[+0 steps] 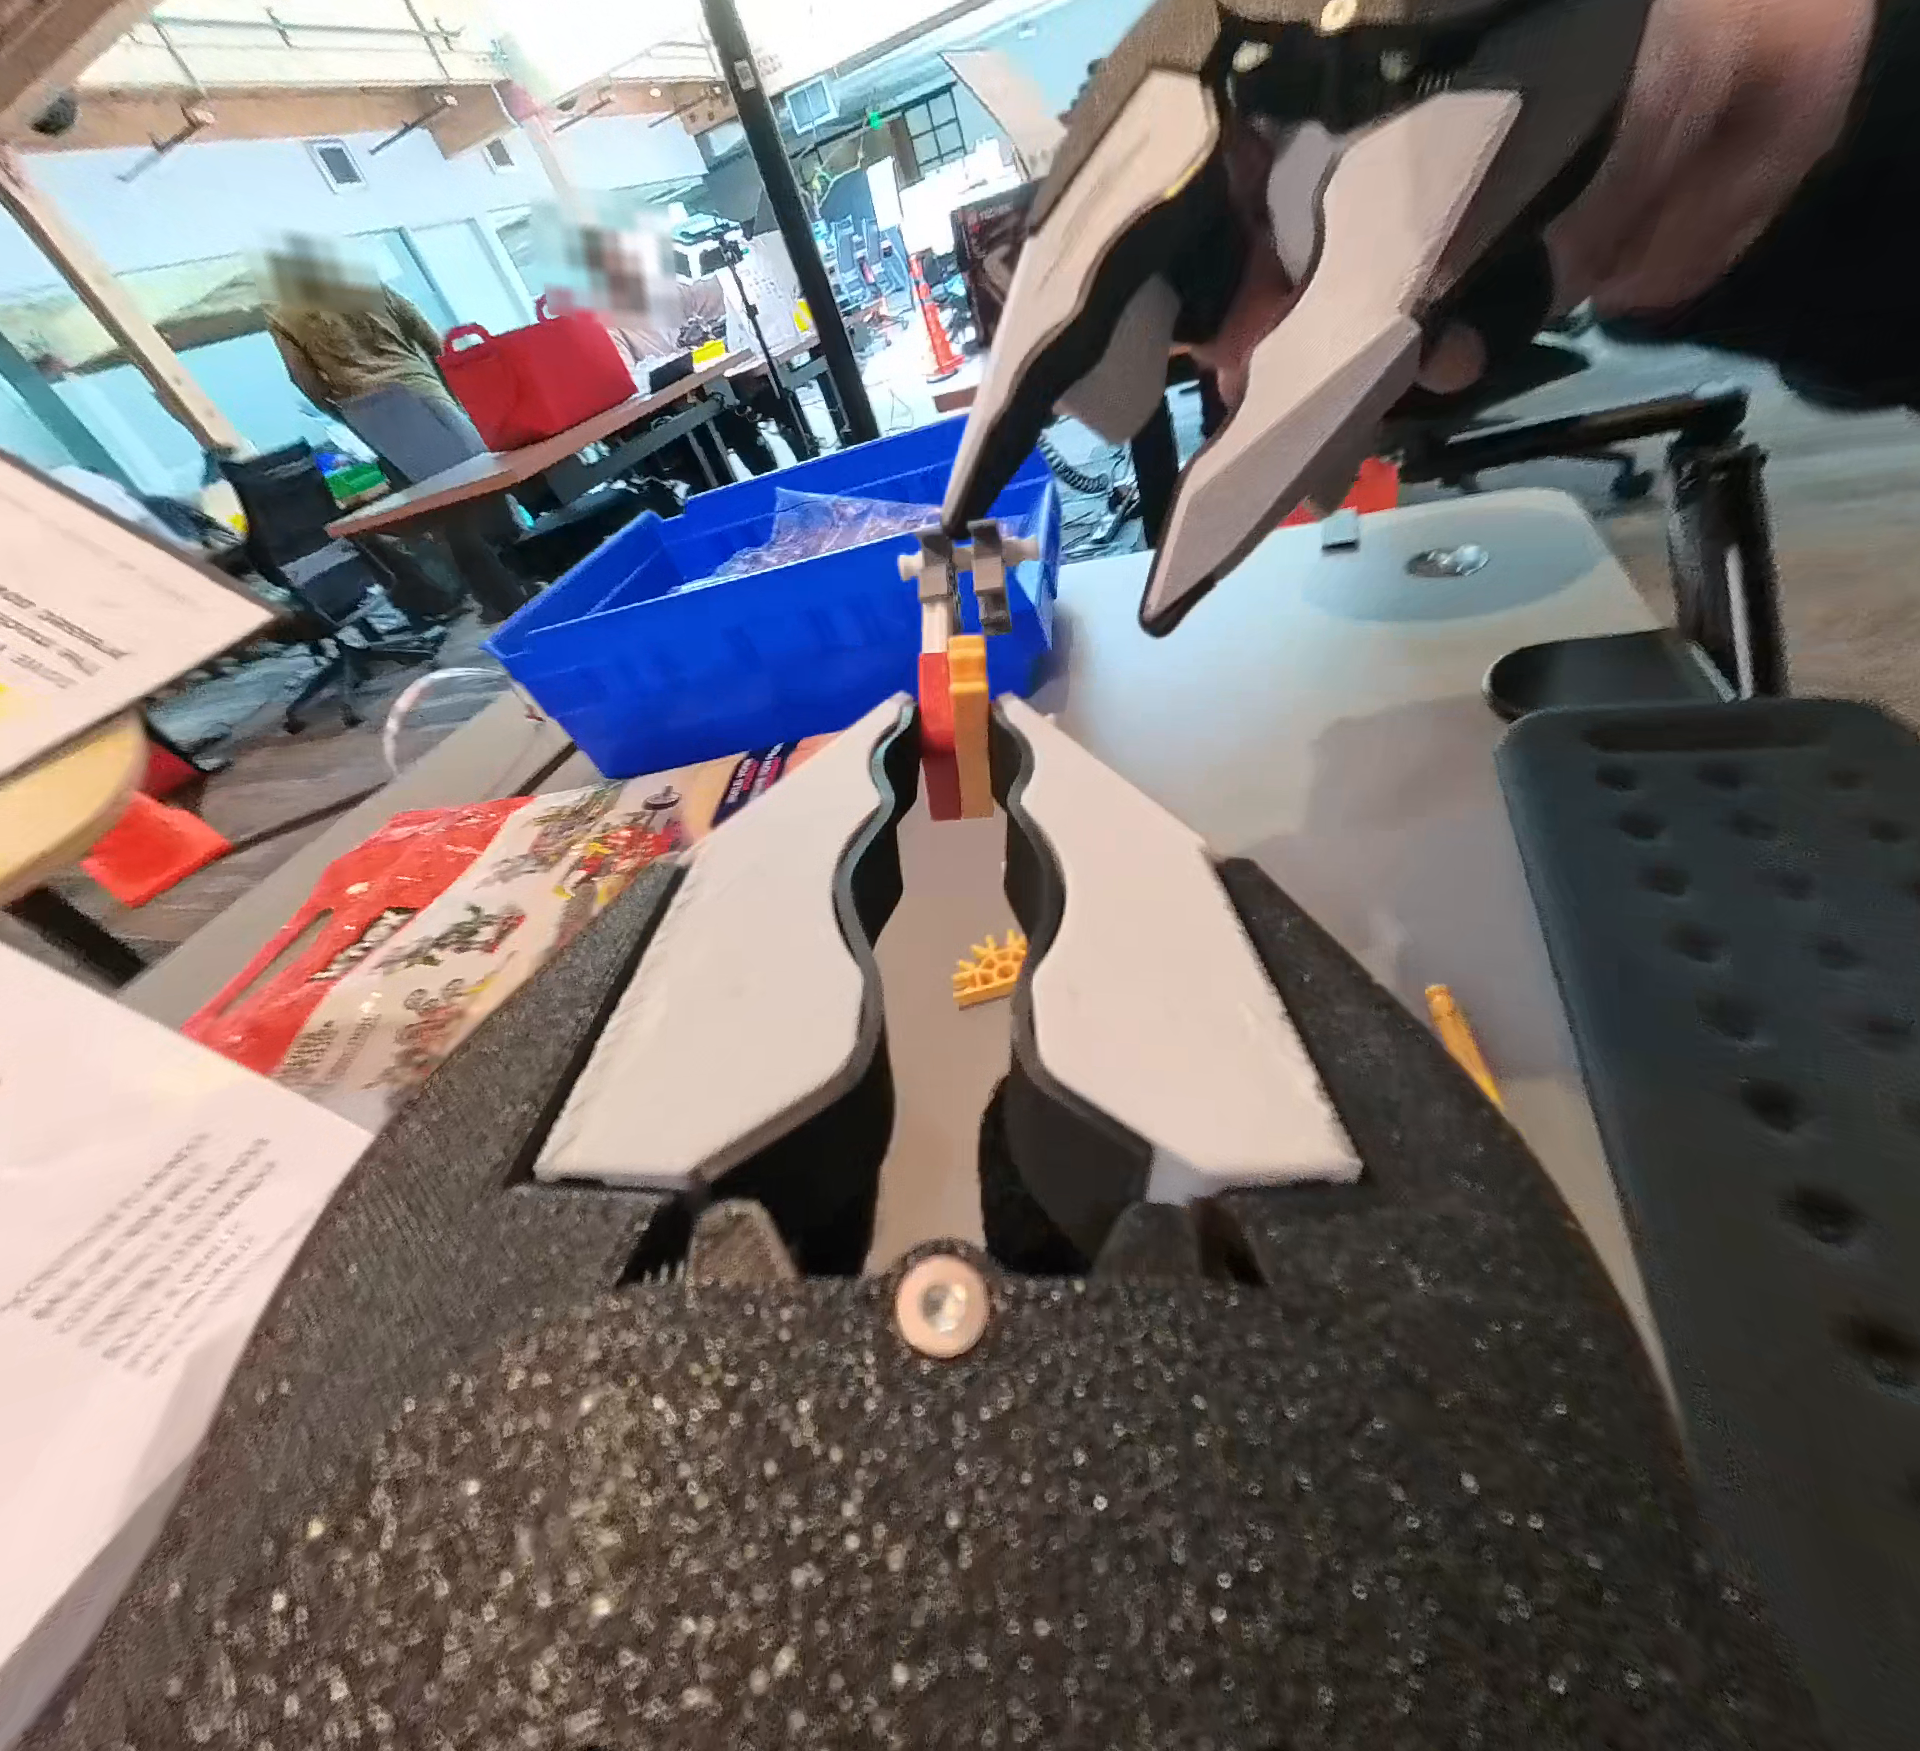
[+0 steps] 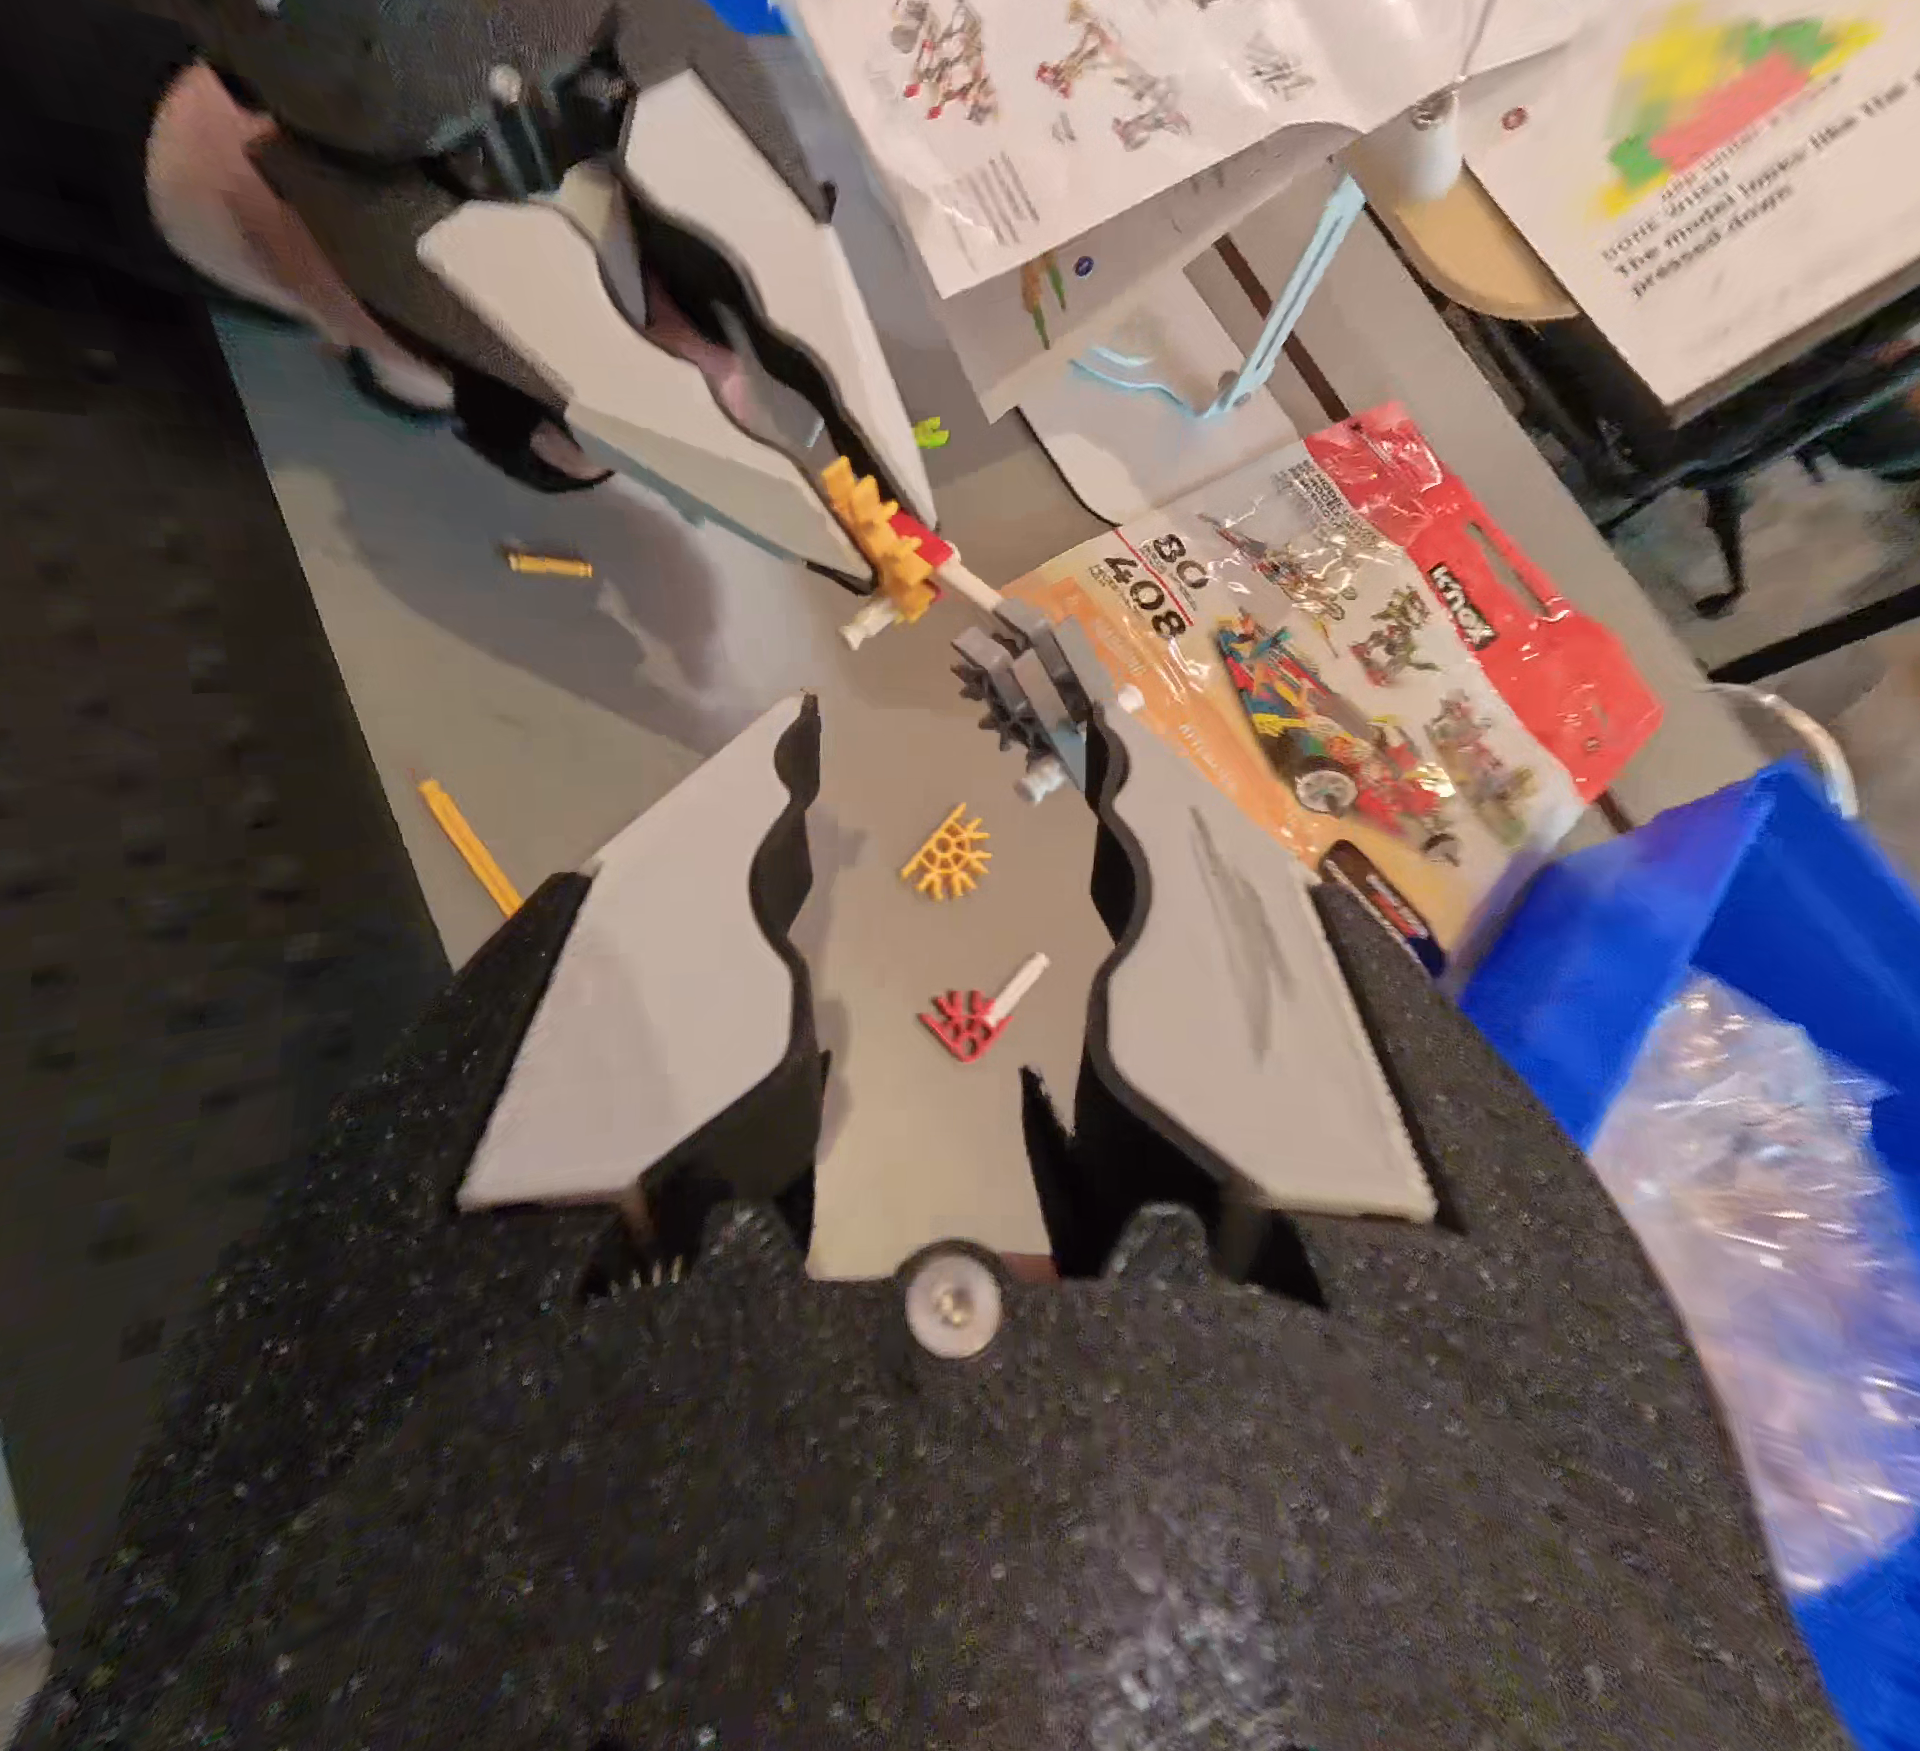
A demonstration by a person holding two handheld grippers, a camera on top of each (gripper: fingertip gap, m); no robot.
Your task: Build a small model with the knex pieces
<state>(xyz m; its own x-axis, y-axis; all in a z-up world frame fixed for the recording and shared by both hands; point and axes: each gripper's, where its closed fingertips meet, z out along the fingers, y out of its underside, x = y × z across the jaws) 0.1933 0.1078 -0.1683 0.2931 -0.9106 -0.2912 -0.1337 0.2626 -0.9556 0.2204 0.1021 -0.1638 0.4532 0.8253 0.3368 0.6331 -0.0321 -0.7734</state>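
We see the left gripper with its jaws clamped on a red-and-yellow toy assembly; the right gripper hovers with jaws spread wide, one fingertip touching its grey connectors above the counter.

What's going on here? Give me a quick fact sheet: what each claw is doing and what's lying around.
left gripper: shut on red and yellow connector assembly
right gripper: open, one finger touching the grey connectors atop that assembly
loose on table: yellow connector, red connector with white rod, yellow rods
nearby: blue bin, toy bag, instruction sheets
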